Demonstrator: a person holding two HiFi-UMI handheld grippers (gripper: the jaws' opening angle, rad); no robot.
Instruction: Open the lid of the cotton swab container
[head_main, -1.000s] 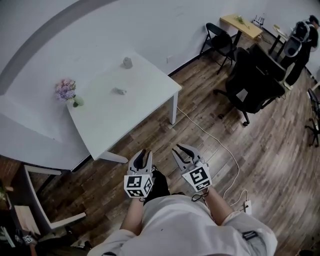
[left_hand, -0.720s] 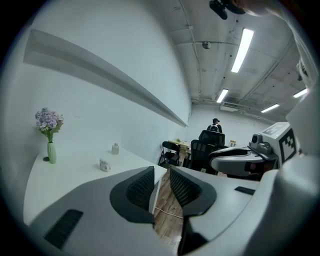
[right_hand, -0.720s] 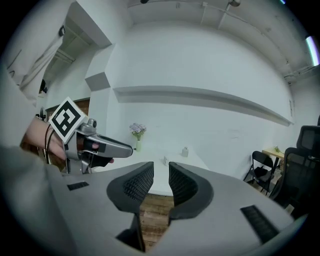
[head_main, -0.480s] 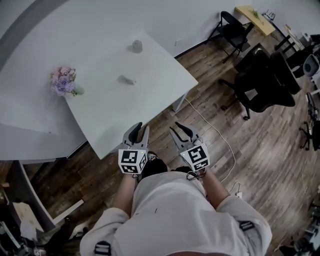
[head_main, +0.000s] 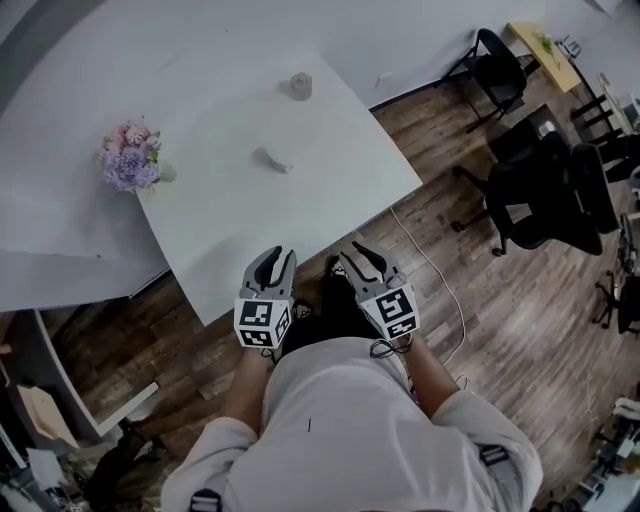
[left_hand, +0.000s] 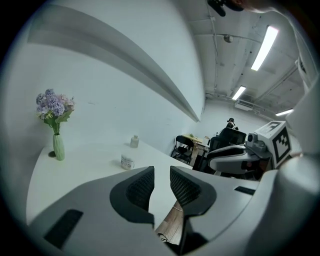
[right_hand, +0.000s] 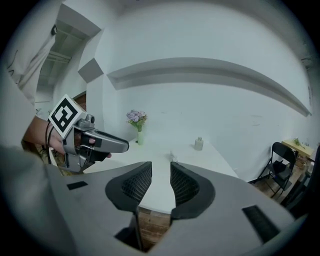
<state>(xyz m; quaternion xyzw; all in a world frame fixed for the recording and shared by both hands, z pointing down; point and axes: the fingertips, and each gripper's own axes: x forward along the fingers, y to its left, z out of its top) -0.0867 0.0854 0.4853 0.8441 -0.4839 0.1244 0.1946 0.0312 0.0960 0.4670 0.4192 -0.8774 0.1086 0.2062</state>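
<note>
A small round white container (head_main: 272, 160) sits near the middle of the white table (head_main: 330, 190); it also shows in the left gripper view (left_hand: 127, 161) and, tiny, in the right gripper view (right_hand: 173, 157). A small grey bottle (head_main: 300, 85) stands near the far edge. My left gripper (head_main: 273, 262) hovers at the table's near edge, open, with nothing between its jaws (left_hand: 161, 172). My right gripper (head_main: 358, 258) is beside it over the floor, its jaws opening and empty (right_hand: 161, 167). Both are well short of the container.
A vase of purple flowers (head_main: 130, 160) stands at the table's left corner. Black office chairs (head_main: 545, 200) and a folding chair (head_main: 497, 60) stand to the right on the wood floor. A white cable (head_main: 440, 280) runs across the floor near my right side.
The person has stepped toward the table, so it now lies closer and both grippers reach its near edge. The right jaws stand slightly wider.
</note>
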